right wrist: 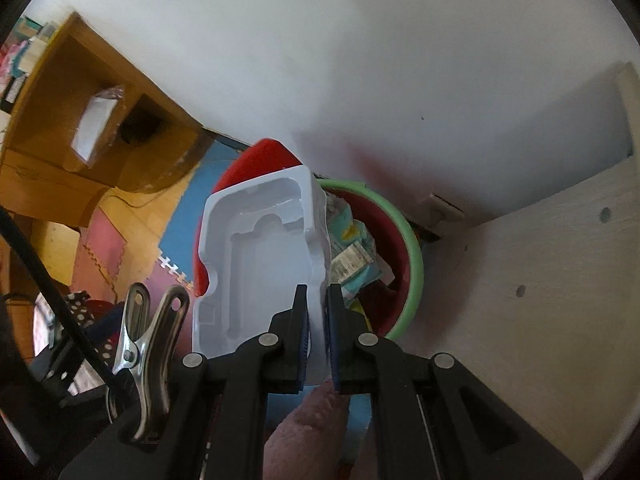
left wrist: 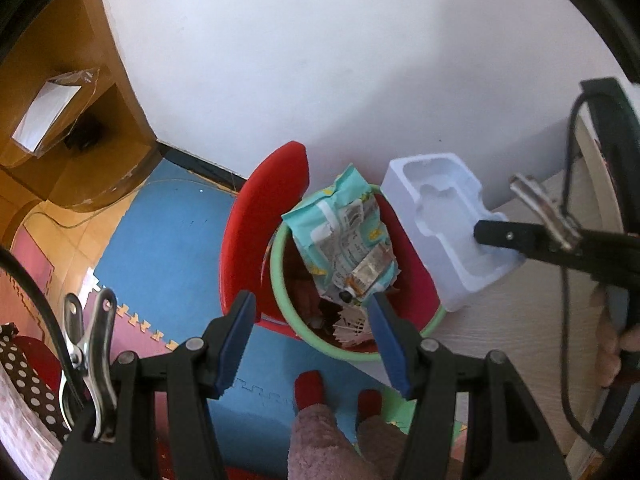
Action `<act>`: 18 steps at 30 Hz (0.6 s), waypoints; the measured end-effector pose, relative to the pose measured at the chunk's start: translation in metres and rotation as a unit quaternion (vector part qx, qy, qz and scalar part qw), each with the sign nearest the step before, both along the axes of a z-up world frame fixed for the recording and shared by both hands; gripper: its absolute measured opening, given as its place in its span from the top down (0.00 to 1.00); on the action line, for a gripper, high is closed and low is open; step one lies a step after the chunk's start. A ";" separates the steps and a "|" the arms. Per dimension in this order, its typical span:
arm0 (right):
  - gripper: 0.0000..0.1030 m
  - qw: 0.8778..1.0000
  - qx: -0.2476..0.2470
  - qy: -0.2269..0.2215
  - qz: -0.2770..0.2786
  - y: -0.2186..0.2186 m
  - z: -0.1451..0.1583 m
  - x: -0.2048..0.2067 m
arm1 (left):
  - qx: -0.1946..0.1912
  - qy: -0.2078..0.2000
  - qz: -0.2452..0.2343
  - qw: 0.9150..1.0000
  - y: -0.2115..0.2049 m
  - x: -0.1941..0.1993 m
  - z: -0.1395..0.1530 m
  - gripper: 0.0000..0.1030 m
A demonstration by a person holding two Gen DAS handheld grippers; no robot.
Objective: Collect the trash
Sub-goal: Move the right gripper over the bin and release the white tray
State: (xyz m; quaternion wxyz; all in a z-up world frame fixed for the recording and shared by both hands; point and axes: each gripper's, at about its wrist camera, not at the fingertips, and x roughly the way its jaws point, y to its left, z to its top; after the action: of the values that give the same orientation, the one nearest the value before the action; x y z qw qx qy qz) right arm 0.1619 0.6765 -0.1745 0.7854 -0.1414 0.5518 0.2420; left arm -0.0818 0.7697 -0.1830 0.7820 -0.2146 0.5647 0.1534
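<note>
Two grippers, left gripper (left wrist: 312,336) jaws wide apart, empty, right gripper (right wrist: 317,334) jaws clamped on white tray (right wrist: 260,264) edge

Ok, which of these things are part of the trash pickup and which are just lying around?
Part of the job:
- white plastic tray, pinched by the right gripper
- red bin with green rim
- teal wrapper in the bin
- left gripper, open over the bin

Lying about:
- cardboard box
- foam floor mat
- polka-dot cloth
</note>
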 end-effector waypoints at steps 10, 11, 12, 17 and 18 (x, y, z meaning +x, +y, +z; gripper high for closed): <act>0.87 0.999 -0.020 0.014 -0.025 -0.003 -0.018 0.010 | 0.000 0.002 0.002 1.000 0.005 -0.001 0.000 0.40; 0.86 0.999 -0.012 0.018 -0.032 -0.006 -0.018 0.011 | 0.000 0.001 0.001 1.000 0.004 -0.001 0.000 0.40; 0.85 0.999 -0.007 0.020 -0.035 -0.005 -0.019 0.011 | 0.000 0.001 0.000 1.000 0.005 0.000 0.001 0.40; 0.78 0.999 0.003 0.021 -0.042 -0.009 -0.016 0.010 | 0.002 0.002 -0.006 1.000 0.005 0.001 0.003 0.40; 0.78 0.999 0.006 0.020 -0.042 -0.009 -0.014 0.009 | 0.002 0.001 -0.008 1.000 0.004 0.002 0.004 0.40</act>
State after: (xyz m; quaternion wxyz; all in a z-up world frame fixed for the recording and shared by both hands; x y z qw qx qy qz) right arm 0.1711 0.6676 -0.1886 0.7843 -0.1084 0.5717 0.2150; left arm -0.0795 0.7741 -0.1793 0.7829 -0.2084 0.5670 0.1489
